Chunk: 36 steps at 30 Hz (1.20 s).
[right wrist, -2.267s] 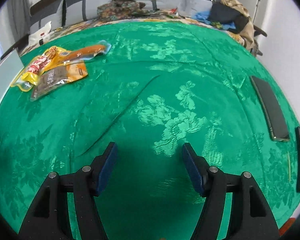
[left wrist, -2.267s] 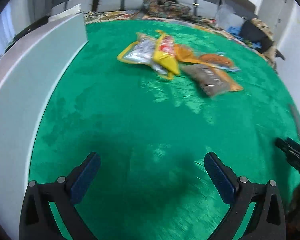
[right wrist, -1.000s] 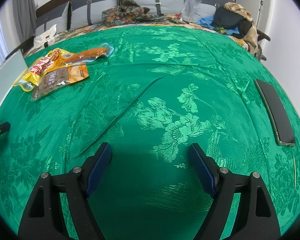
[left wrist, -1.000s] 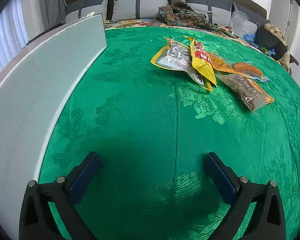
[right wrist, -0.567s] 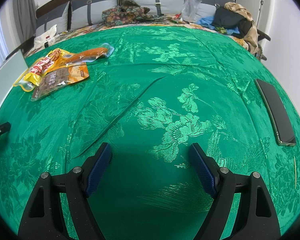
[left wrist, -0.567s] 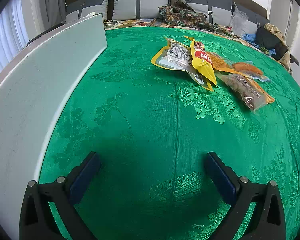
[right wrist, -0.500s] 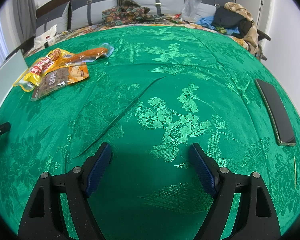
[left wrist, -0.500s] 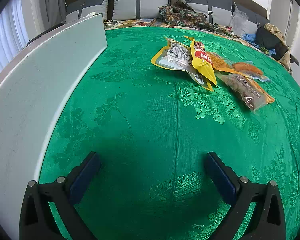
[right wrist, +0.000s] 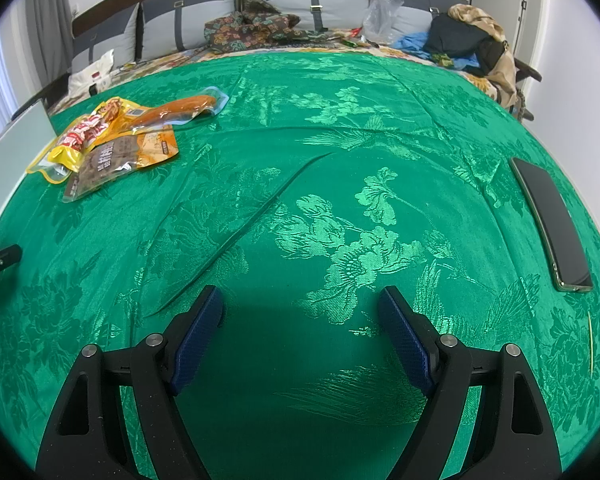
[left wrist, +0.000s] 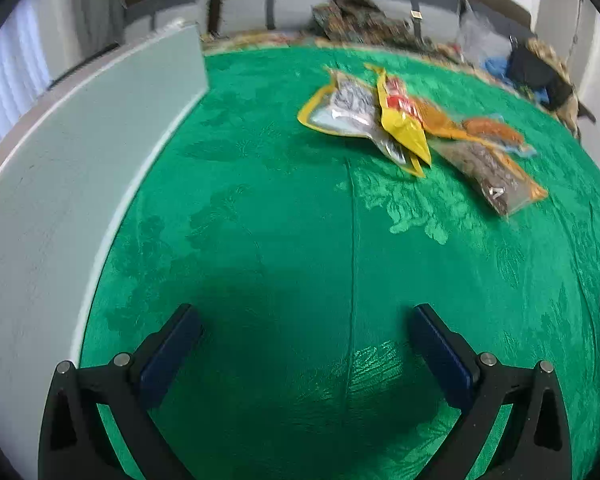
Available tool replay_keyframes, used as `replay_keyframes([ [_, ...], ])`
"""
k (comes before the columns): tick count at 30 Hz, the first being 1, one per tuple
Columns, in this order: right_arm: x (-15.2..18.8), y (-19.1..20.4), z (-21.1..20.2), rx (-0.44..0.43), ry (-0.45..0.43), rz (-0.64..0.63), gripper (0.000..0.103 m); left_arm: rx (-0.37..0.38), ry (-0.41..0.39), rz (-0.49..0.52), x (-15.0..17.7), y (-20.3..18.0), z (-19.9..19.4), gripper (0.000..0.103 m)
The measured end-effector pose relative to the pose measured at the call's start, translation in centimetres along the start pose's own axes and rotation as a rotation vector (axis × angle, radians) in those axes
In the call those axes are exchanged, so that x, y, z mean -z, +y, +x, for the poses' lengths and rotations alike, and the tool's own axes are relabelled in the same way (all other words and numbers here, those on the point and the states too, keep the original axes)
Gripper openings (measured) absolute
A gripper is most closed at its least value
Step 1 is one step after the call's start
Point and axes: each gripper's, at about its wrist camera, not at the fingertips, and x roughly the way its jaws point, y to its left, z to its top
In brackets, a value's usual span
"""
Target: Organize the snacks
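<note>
Left claw [left wrist: 306, 320]: wide open, empty, over green cloth [left wrist: 260, 220]. Right claw [right wrist: 300, 304]: wide open, empty. Snack packets [left wrist: 412, 128]: overlapping pile, far side of cloth, well apart from both claws. Grey panel [left wrist: 80, 152] along left edge.

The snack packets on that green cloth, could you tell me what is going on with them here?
A person holds a gripper in each hand above a green patterned cloth. The left gripper and the right gripper are both open and empty. The snack packets lie in an overlapping pile farther along the cloth, untouched. A pale flat panel stands along the left edge, and a dark phone lies at the right. No sorting has begun.
</note>
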Motion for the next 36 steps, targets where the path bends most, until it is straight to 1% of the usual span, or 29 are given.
replay_keyframes([
  [1, 0.0, 0.0, 0.0, 0.000, 0.000, 0.000, 0.084, 0.003, 0.038, 0.002, -0.6, 0.1, 0.2, 0.102],
  [2, 0.0, 0.0, 0.0, -0.001, 0.000, 0.000, 0.084, 0.011, 0.059, -0.003, -1.4, 0.2, 0.2, 0.102],
  [3, 0.0, 0.0, 0.0, 0.000, 0.000, 0.000, 0.084, 0.033, 0.050, -0.015, -2.4, 0.4, -0.2, 0.101],
  [4, 0.0, 0.0, 0.0, 0.000, 0.000, 0.000, 0.084, 0.063, 0.024, -0.031, -3.8, 0.5, -0.8, 0.101],
  [5, 0.0, 0.0, 0.0, 0.000, 0.000, 0.000, 0.084, 0.077, 0.004, -0.039, -5.0, 0.4, -1.3, 0.101],
  [7, 0.0, 0.0, 0.0, 0.000, 0.000, 0.000, 0.084, 0.062, -0.029, -0.049, -8.3, 0.2, -1.7, 0.101],
  [10, 0.0, 0.0, 0.0, 0.000, 0.000, 0.000, 0.084, 0.013, -0.031, -0.090, -12.5, 0.4, -0.8, 0.101],
  [12, 0.0, 0.0, 0.0, 0.000, 0.000, 0.000, 0.084, 0.011, 0.022, -0.107, -14.9, 0.6, 1.4, 0.101],
  [14, 0.0, 0.0, 0.0, 0.000, 0.000, 0.000, 0.084, 0.005, 0.088, -0.069, -15.9, -0.1, 3.9, 0.101],
  [15, 0.0, 0.0, 0.0, 0.000, 0.000, 0.000, 0.084, 0.001, 0.105, -0.044, -16.2, -0.7, 4.8, 0.101],
  [16, 0.0, 0.0, 0.0, 0.000, 0.001, 0.000, 0.084, -0.001, 0.105, -0.016, -16.5, -1.4, 5.4, 0.101],
  [17, 0.0, 0.0, 0.0, -0.001, 0.001, 0.000, 0.084, 0.016, 0.085, -0.009, -16.7, -1.8, 5.4, 0.101],
  [19, 0.0, 0.0, 0.0, 0.000, 0.001, 0.000, 0.084, 0.050, 0.085, 0.005, -16.9, -2.9, 6.0, 0.101],
  [21, 0.0, 0.1, 0.0, -0.001, 0.001, 0.000, 0.084, 0.056, 0.132, 0.023, -17.2, -4.1, 7.5, 0.101],
  [22, 0.0, 0.1, 0.0, -0.001, 0.001, 0.000, 0.085, 0.053, 0.154, 0.043, -17.4, -4.9, 8.2, 0.101],
  [23, 0.0, 0.1, 0.0, -0.001, 0.001, 0.000, 0.085, 0.036, 0.178, 0.084, -17.3, -6.0, 9.1, 0.101],
  [24, 0.0, 0.2, 0.0, -0.001, 0.001, 0.000, 0.085, -0.004, 0.181, 0.126, -17.0, -6.7, 9.6, 0.102],
  [25, 0.0, 0.1, 0.0, -0.001, 0.001, 0.000, 0.085, -0.005, 0.144, 0.140, -16.7, -7.0, 9.2, 0.096],
  [26, 0.0, 0.2, 0.0, -0.001, 0.001, 0.000, 0.085, -0.011, 0.119, 0.137, -16.7, -7.0, 8.9, 0.091],
  [27, 0.0, 0.2, 0.0, -0.001, 0.001, 0.001, 0.085, -0.006, 0.107, 0.114, -16.7, -6.6, 8.7, 0.081],
  [28, 0.0, 0.2, 0.0, -0.001, 0.001, 0.001, 0.085, 0.005, 0.098, 0.091, -16.5, -6.2, 8.4, 0.075],
  [31, 0.0, 0.2, 0.0, -0.001, 0.001, 0.000, 0.085, 0.036, 0.078, 0.036, -15.7, -4.8, 6.9, 0.065],
  [33, 0.0, 0.2, 0.0, -0.001, 0.001, 0.001, 0.085, 0.059, 0.085, -0.001, -14.4, -3.6, 5.7, 0.063],
  [36, 0.0, 0.2, 0.0, -0.001, 0.001, 0.001, 0.085, 0.091, 0.110, -0.038, -11.3, -2.1, 4.0, 0.063],
])
